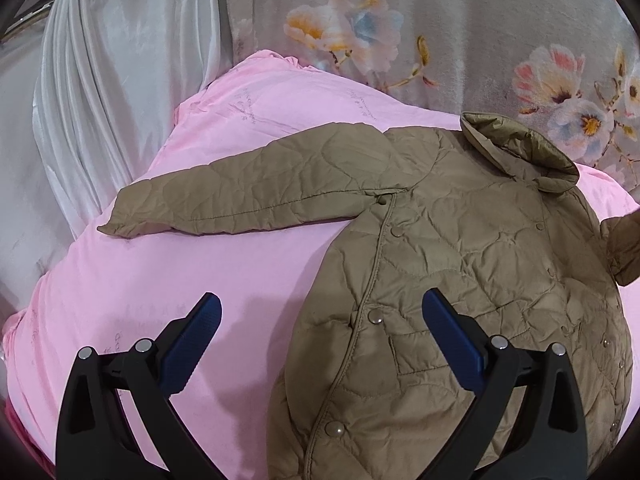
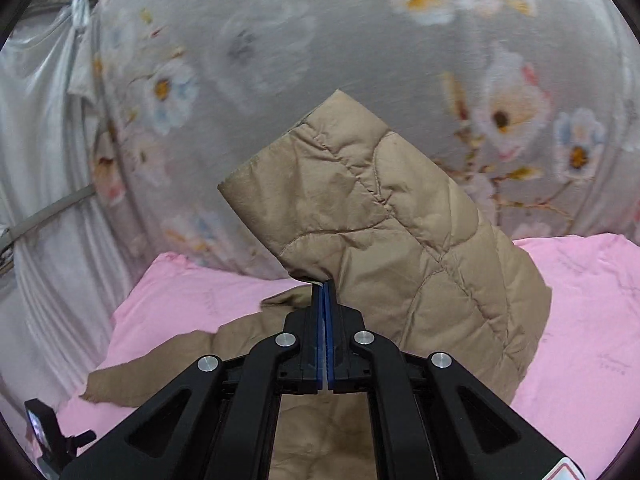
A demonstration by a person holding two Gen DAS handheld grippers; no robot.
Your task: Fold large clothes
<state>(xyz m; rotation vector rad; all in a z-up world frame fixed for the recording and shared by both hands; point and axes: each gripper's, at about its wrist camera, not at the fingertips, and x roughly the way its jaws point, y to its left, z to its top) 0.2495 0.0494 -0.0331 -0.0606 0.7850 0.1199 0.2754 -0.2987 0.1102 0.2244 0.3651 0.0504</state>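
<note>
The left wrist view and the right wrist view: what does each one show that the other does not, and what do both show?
Only the left wrist view shows the jacket's snap-button front, its collar, one sleeve lying flat, and the left gripper open above the pink cover.

Only the right wrist view shows the right gripper shut on the other sleeve, its cuff lifted, and a small black device at the lower left.

Both show the tan quilted jacket, the pink cover, the floral cloth and the white curtain behind.

I can read nothing here; the faint printed marks on the pink sheet [image 1: 240,264] are too blurred.
</note>
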